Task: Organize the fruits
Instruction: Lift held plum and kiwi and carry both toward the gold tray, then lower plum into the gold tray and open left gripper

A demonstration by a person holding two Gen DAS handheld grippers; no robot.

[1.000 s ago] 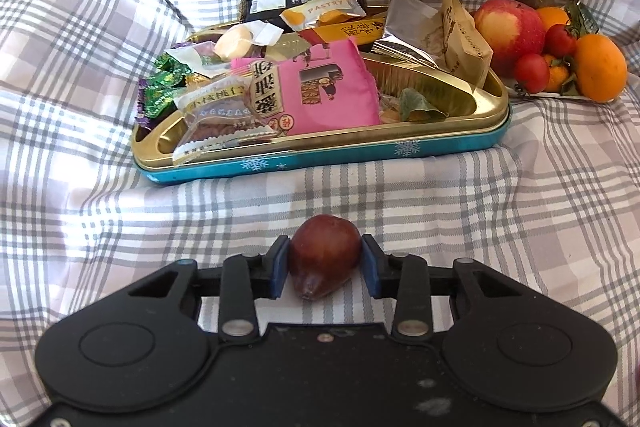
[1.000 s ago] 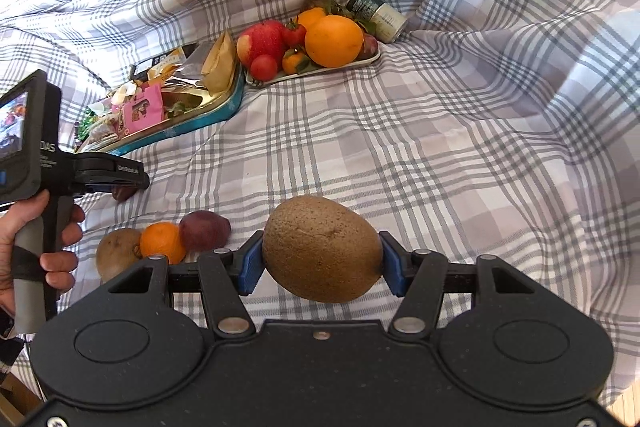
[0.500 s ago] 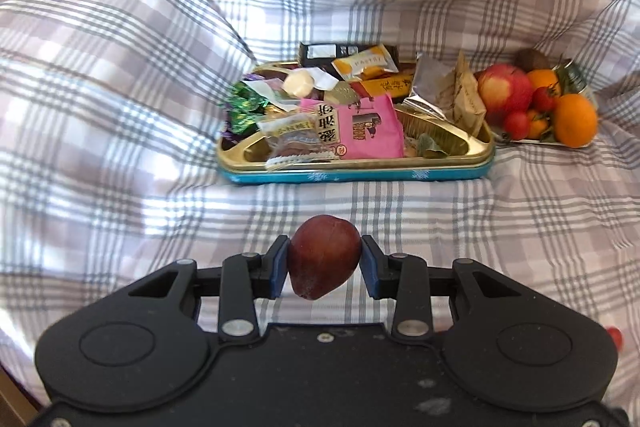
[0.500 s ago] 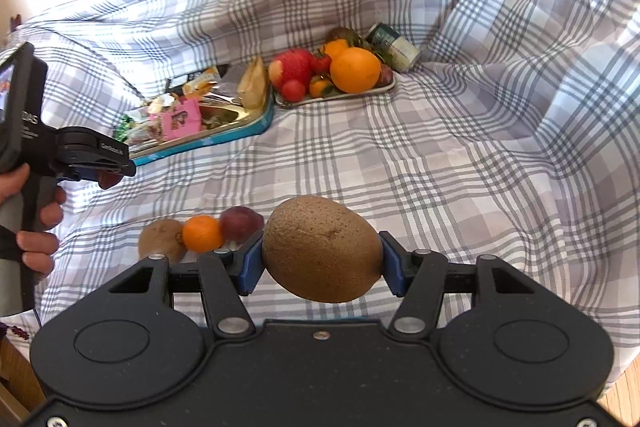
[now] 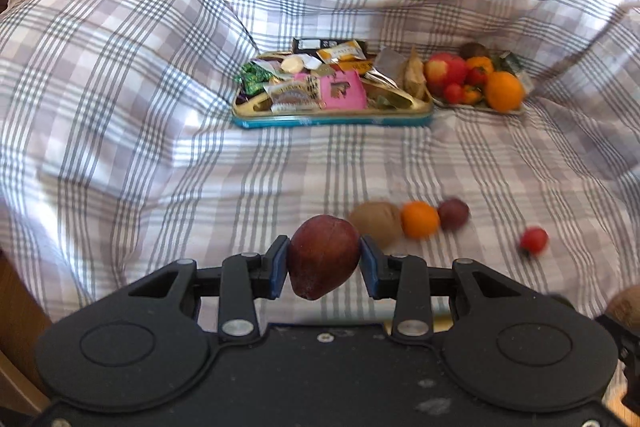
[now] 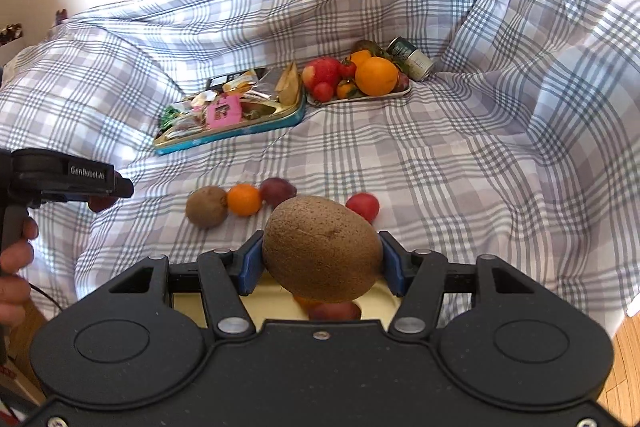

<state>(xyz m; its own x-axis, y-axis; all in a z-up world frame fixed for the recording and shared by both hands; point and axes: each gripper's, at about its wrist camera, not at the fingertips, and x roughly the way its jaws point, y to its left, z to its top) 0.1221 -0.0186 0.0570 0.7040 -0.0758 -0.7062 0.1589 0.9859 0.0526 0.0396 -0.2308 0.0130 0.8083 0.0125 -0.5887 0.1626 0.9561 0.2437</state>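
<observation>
Plaid grey-white sheet (image 5: pixel 160 131) draped over a soft surface, rumpled, folds rising at the back and sides. Left gripper (image 5: pixel 323 267) points down at a slant over the sheet's near edge, jaws clamped on a dark reddish-brown fruit (image 5: pixel 323 261), pads pressing both its sides, pointed end hanging below the fingers. In the right wrist view the left gripper shows from the side at the left edge, a hand (image 6: pixel 14 267) wrapped on its handle. Right gripper (image 6: pixel 322 261) also angled down, jaws clenched on a big brown kiwi (image 6: pixel 322 249), held lengthwise between the blue pads. Under the kiwi, a pale tray (image 6: pixel 272 303) with a bit of orange and red fruit in it, mostly hidden. On the sheet just beyond both grippers: a loose kiwi (image 6: pixel 207 206), small orange (image 6: pixel 244 199), purple plum (image 6: pixel 278 189) in a touching row, a red tomato (image 6: pixel 363 207) apart to the right. Well back: a teal tin (image 6: pixel 236 133) full of snack packets, just beside it a white plate (image 6: pixel 362 98) piled with apple, orange, tomatoes, a can (image 6: pixel 412 59) lying behind. Left view blurred.
</observation>
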